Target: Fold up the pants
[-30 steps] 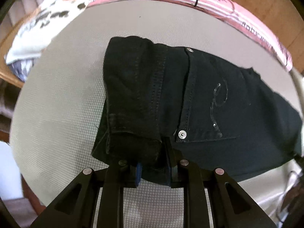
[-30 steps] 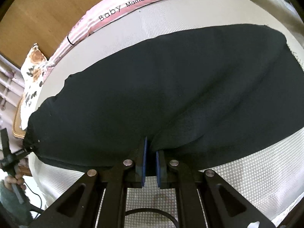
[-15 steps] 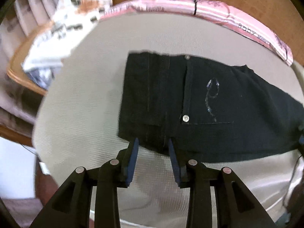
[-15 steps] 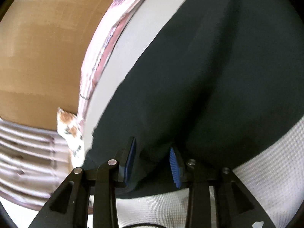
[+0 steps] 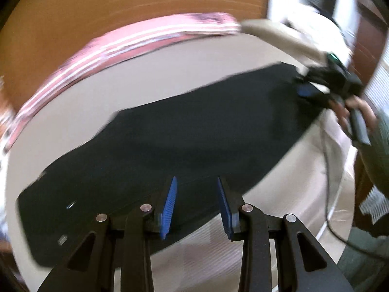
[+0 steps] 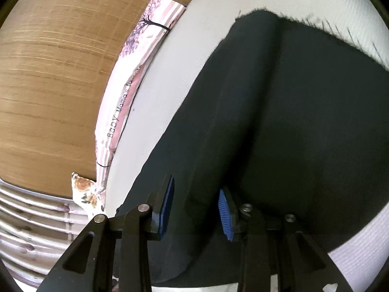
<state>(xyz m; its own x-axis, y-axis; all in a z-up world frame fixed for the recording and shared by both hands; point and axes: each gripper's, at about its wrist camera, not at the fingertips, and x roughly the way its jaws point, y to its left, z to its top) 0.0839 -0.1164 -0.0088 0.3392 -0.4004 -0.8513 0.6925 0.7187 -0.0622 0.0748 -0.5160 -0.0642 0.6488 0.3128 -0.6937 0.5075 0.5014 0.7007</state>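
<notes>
The black pants [image 5: 194, 133] lie flat along the white bed cover [image 5: 194, 73], with the waist rivets at the lower left of the blurred left wrist view. My left gripper [image 5: 196, 180] hovers over their near edge, jaws apart, nothing pressed between the blue pads [image 5: 170, 204]. My right gripper [image 5: 313, 90] shows at the pants' far right end, held by a hand [image 5: 352, 112]. In the right wrist view the pants [image 6: 279, 133] fill most of the frame. There the right gripper [image 6: 196, 185] is open above a soft ridge in the cloth.
A pink striped cushion [image 6: 131, 92] with printed words runs along the bed's far edge against a wooden headboard [image 6: 48, 73]. A floral pillow [image 6: 85, 189] lies at one corner. A cable [image 5: 328, 182] and a grey-green sleeve [image 5: 374, 150] are at the right.
Both grippers were shut on the pants and have let go and opened. The left one lifted off the folded waist end and swung right along the pants. The right one rolled and shifted.
</notes>
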